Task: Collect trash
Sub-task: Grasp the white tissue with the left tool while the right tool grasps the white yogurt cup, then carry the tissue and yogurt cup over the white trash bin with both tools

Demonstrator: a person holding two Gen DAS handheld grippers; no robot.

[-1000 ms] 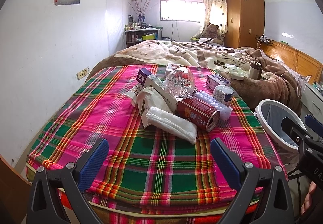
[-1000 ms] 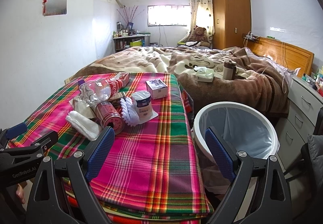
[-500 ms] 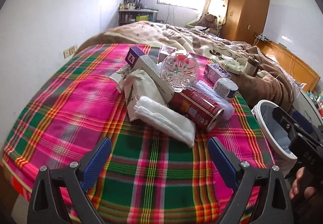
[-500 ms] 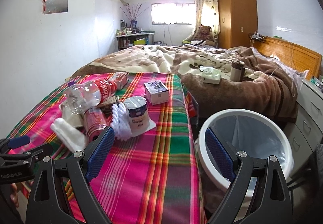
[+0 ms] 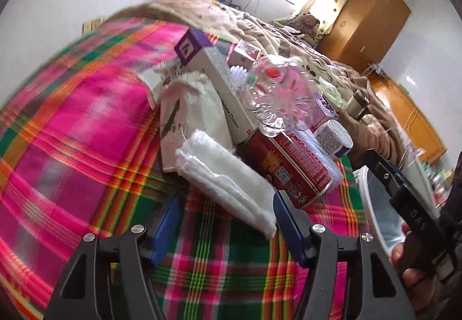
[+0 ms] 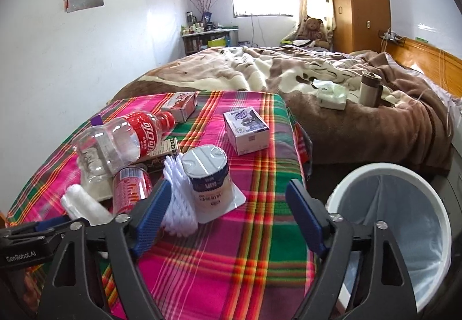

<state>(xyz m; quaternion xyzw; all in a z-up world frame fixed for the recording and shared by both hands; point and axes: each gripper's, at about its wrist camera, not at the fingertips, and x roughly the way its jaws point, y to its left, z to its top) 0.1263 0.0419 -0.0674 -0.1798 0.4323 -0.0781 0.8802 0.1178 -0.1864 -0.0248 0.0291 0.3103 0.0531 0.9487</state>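
Plaid blanket (image 5: 86,123); fingers (image 5: 281,210) apart, empty.

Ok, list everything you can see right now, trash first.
plastic bottle: 1, clear with red label, lying atop the pile
red can: 1, on its side under the bottle
yogurt cup: 1, white and blue, upside down
white cloth: 1, folded, front of the pile
small boxes: several, on the plaid blanket
bin: 1, white, lined, beside the bed
left gripper: fingers apart, just been closing, nothing between
right gripper: fingers apart, closing, empty
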